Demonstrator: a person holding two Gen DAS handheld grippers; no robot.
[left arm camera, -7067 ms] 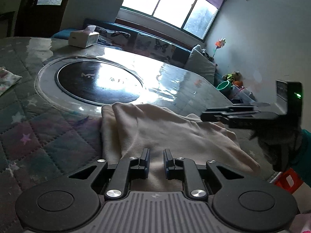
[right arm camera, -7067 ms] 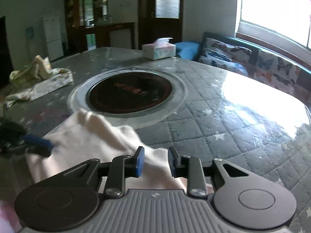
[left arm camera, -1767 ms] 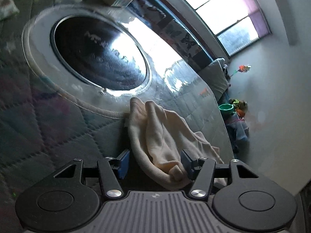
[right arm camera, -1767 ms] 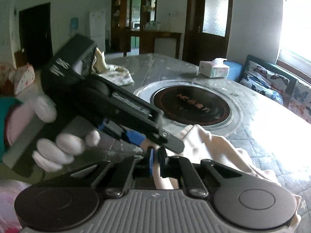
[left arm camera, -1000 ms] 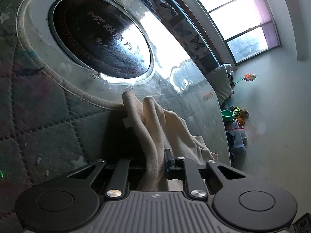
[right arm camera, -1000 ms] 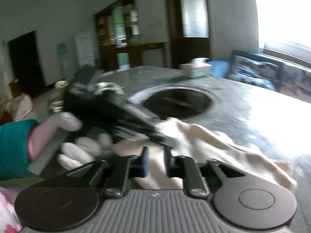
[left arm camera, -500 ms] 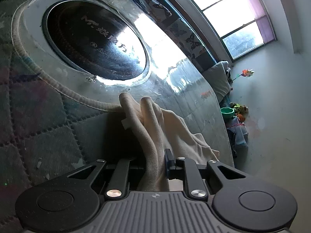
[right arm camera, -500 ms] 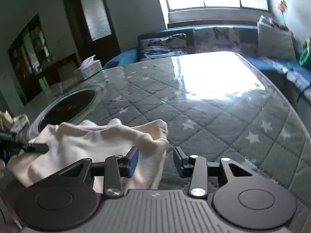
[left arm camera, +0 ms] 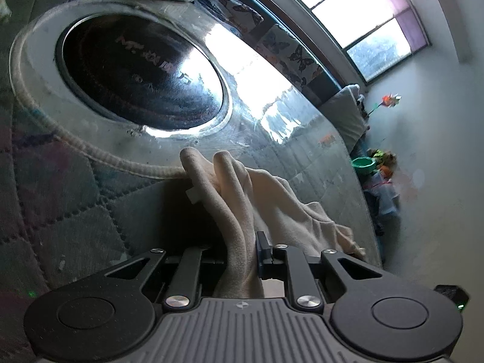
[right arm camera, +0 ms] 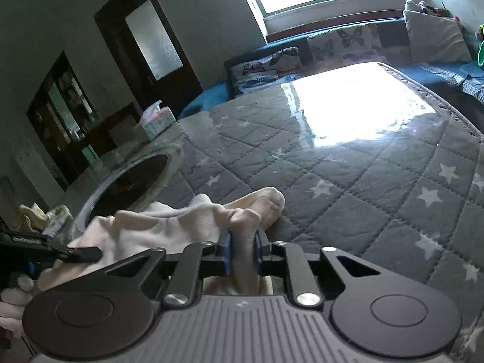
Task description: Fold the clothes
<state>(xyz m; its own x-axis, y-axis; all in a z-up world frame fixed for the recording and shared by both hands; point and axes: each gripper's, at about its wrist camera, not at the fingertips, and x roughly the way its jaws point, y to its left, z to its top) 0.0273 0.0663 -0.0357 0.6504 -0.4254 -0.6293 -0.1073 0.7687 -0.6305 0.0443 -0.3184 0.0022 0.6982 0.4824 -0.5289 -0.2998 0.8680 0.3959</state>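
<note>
A cream garment [left arm camera: 272, 199] lies bunched on the quilted star-pattern table. My left gripper [left arm camera: 242, 248] is shut on a fold of it at the near edge, and the cloth runs away toward the dark round hob. In the right wrist view the garment [right arm camera: 169, 227] lies at lower left. My right gripper [right arm camera: 242, 249] is shut on a bunched corner of it between the blue pads. The left gripper's fingers [right arm camera: 81, 252] show at the far left, clamped on the other end of the cloth.
A round black hob [left arm camera: 139, 72] with a pale ring is set into the table [right arm camera: 348, 181]. A tissue box [right arm camera: 154, 121] stands beyond it. Patterned cloths [right arm camera: 45, 214] lie at the far left. A sofa with cushions [right arm camera: 432, 36] runs under the window.
My right gripper was open beside the garment's corner half a second ago and has shut on it. My left gripper keeps its hold and has hardly moved.
</note>
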